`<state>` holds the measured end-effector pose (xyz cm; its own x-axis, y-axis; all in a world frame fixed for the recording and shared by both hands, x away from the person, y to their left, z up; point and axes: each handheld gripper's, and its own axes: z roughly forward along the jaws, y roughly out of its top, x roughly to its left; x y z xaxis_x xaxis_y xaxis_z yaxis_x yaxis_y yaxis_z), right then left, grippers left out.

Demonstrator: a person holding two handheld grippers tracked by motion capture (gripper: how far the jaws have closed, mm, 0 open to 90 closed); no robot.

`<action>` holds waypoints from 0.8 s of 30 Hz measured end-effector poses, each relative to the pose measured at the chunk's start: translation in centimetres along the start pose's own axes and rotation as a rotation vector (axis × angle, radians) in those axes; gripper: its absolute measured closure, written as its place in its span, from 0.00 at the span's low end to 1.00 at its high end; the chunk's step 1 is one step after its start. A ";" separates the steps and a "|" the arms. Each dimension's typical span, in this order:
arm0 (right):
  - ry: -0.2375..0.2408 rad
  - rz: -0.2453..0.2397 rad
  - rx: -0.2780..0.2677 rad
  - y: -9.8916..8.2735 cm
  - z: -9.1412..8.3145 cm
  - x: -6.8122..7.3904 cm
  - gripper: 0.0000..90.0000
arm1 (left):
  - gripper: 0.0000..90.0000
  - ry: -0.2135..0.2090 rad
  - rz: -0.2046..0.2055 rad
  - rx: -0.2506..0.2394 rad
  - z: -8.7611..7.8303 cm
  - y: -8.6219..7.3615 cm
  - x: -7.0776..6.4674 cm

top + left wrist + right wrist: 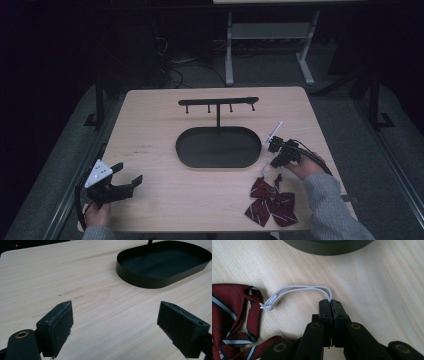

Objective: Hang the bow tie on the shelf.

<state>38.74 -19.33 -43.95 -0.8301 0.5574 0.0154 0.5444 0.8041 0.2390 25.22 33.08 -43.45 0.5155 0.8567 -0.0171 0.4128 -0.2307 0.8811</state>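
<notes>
the dark red bow tie with white and navy stripes (229, 315) lies flat on the pale wood worktop (150, 130), near its front right edge and just in front of the black oval metal tray (218, 146). from its knot a thin white elastic loop (299, 288) runs out across the wood, and the right gripper (329, 302) has its fingers pressed together on the far bend of that loop. gripping the cord rather than the fabric looks deliberate: the loop is the part that could go over a peg, and taking it at its end leaves the rest free to open.

behind the tray a slim black post carries a black horizontal rail with four small pegs (218, 103), which reads as a hanger for small accessories; my judgement is that the loop is meant for one of those pegs, with the tie hanging below over the tray.

the left gripper (125, 181) hovers low over the front left of the worktop, well apart from the tie, its fingers (56, 326) spread wide with nothing between them, probably kept clear as a spare hand.
</notes>
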 end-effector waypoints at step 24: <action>-0.001 -0.077 -0.080 -0.3 -3.2 1.7 0.98 | 0.15 0.001 0.002 0.005 0.1 0.0 0.0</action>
<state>36.82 -19.27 -40.86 -0.8689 0.4950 -0.0073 0.4675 0.8253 0.3166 25.24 33.02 -43.51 0.5154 0.8568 -0.0148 0.4152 -0.2346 0.8789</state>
